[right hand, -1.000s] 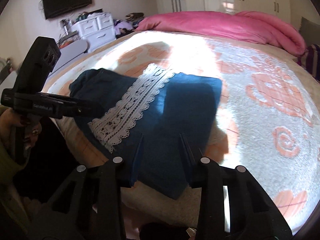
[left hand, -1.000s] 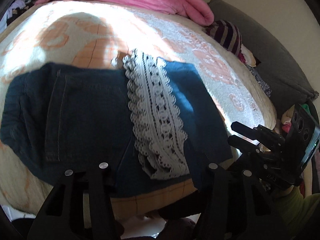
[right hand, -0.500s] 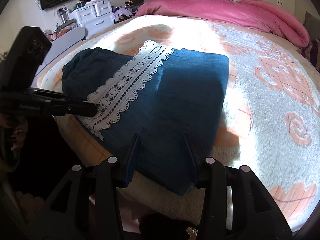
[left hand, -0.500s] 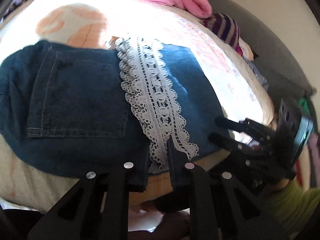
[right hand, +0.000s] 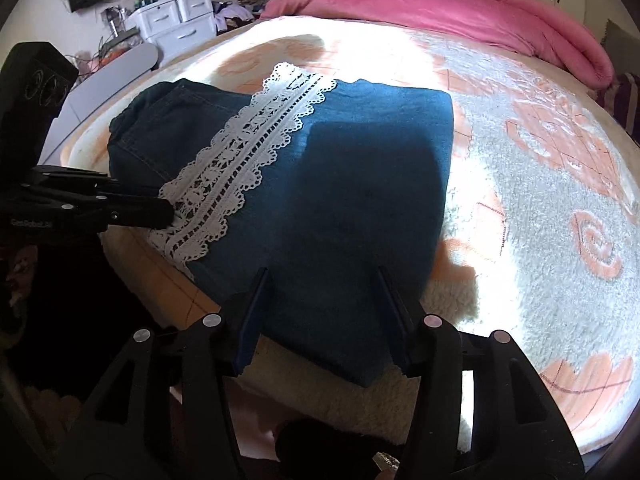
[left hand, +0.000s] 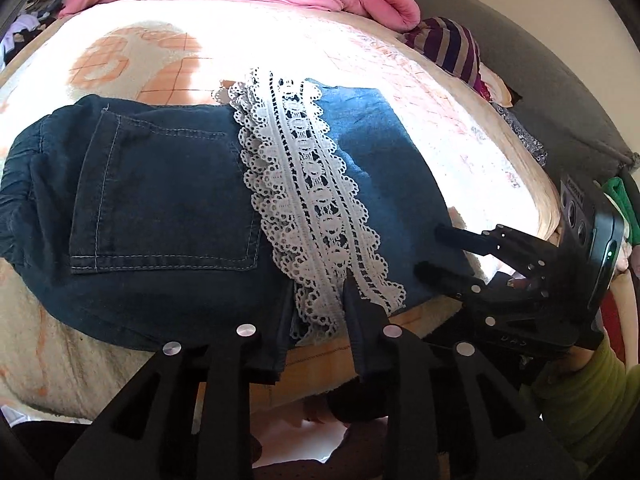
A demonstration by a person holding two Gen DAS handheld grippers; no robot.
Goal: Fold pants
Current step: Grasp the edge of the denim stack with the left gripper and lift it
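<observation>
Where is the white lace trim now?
The white lace trim runs across the folded pants on the bed, right of the back pocket; the left gripper straddles its near end.

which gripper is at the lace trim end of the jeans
The left gripper: its open fingers straddle the white lace trim. The right gripper sits at plain denim.

Dark blue denim pants (left hand: 168, 200) with white lace trim (left hand: 316, 216); cream-and-orange patterned blanket (right hand: 540, 184); pink duvet (right hand: 440, 12).
</observation>
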